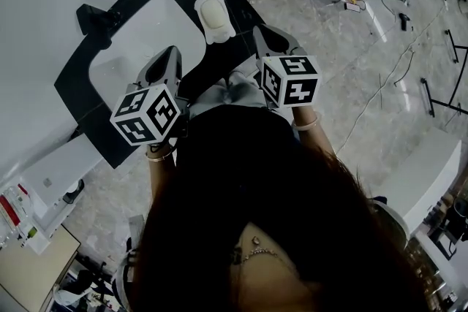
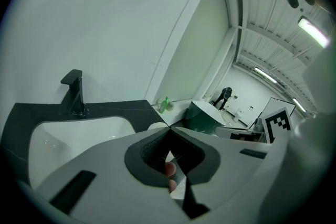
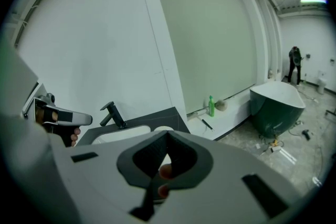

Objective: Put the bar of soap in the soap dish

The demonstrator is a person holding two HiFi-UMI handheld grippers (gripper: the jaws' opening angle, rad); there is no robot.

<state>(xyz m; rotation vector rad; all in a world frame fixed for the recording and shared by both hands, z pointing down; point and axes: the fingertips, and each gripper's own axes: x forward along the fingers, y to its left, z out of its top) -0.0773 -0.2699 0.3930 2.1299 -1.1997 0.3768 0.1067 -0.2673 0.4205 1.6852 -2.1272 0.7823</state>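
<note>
A cream bar of soap lies in the white soap dish on the dark counter, just right of the white basin. Both grippers hang back from the counter, close to the person's body. My left gripper is over the basin's near edge, its jaws shut and empty. My right gripper is to the right of the dish, also shut with nothing held. Only the dish's pale rim peeks over the closed jaws in the left gripper view; a similar pale rim shows in the right gripper view.
A black faucet stands at the basin's far left corner. A green bottle stands on a white ledge by the wall. A dark green bathtub and loose cables are on the floor to the right.
</note>
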